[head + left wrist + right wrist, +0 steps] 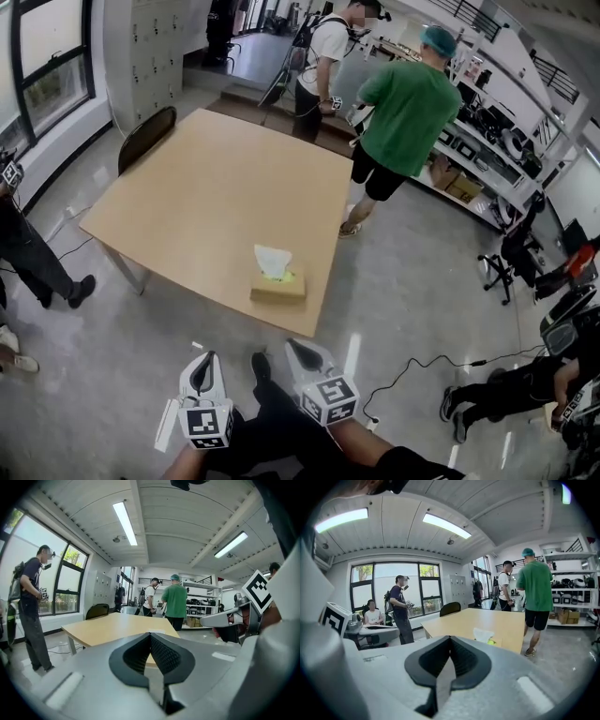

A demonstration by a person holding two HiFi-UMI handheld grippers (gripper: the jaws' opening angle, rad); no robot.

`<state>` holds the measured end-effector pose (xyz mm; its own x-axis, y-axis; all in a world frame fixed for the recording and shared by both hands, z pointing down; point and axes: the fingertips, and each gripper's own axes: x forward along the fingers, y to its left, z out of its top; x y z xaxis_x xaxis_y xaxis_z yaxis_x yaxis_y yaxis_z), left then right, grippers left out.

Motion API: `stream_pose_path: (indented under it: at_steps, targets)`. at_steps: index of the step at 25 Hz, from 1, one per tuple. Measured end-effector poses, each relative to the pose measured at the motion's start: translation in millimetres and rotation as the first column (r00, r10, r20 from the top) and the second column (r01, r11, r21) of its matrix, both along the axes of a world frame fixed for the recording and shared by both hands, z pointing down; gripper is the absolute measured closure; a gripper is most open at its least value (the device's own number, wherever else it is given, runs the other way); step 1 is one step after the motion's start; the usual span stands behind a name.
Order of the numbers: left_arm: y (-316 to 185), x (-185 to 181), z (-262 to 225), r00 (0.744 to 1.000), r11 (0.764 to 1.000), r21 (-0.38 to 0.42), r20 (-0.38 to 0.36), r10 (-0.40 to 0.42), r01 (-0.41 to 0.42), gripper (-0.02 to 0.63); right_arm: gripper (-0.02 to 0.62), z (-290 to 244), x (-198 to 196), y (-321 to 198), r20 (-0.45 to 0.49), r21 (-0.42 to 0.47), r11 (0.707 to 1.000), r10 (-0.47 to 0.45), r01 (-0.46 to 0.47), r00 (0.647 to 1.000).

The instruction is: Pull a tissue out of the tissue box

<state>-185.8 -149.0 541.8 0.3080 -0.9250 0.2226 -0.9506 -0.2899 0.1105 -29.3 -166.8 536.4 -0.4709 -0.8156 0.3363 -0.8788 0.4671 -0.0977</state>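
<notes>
A tan tissue box (277,285) sits near the front edge of the wooden table (206,187), with a white tissue (272,261) standing up out of its slot. Both grippers hover over the floor short of the table, apart from the box. My left gripper (208,357) is shut and empty, as its own view (150,634) also shows. My right gripper (293,344) is shut and empty too. In the right gripper view the tissue (483,634) and box (497,642) lie just beyond the closed jaws of the right gripper (450,637).
A dark chair (145,136) stands at the table's far left side. A person in a green shirt (408,112) and another in white (323,56) stand past the far right corner. A third person (28,253) is at the left. A cable (422,361) crosses the floor at right.
</notes>
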Motion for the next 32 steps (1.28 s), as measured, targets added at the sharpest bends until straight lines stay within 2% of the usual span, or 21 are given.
stream_pose_path:
  at_steps: [8,14,19,21,25,32]
  targets:
    - [-49.8,10.7,15.6,0.999,0.999,-0.038,0.036,-0.026,0.028,0.588,0.603,30.7,7.7,-61.8,-0.001,-0.073,0.996,-0.051,0.051,0.999]
    - [-113.4,26.9,13.5,0.997,0.998,-0.052,0.068,-0.037,0.040,0.588,0.601,40.1,14.4,-127.3,-0.025,-0.107,0.989,-0.107,0.104,0.994]
    - [-170.1,49.3,15.0,0.996,0.998,-0.043,0.088,-0.035,0.039,0.588,0.556,61.0,23.0,-176.7,-0.056,-0.164,0.977,-0.149,0.138,0.987]
    - [-185.9,55.6,18.1,0.993,0.998,-0.051,0.117,-0.033,0.039,0.588,0.533,70.9,25.1,-190.1,-0.068,-0.196,0.970,-0.161,0.145,0.985]
    - [-201.2,63.9,35.0,0.981,0.997,-0.075,0.191,-0.015,0.030,0.588,0.499,92.2,22.8,-206.0,-0.097,-0.262,0.950,-0.199,0.168,0.975]
    - [-218.6,56.7,49.7,0.979,0.991,-0.120,0.201,-0.029,0.055,0.575,0.444,121.3,14.9,-216.7,-0.144,-0.352,0.918,-0.248,0.185,0.958]
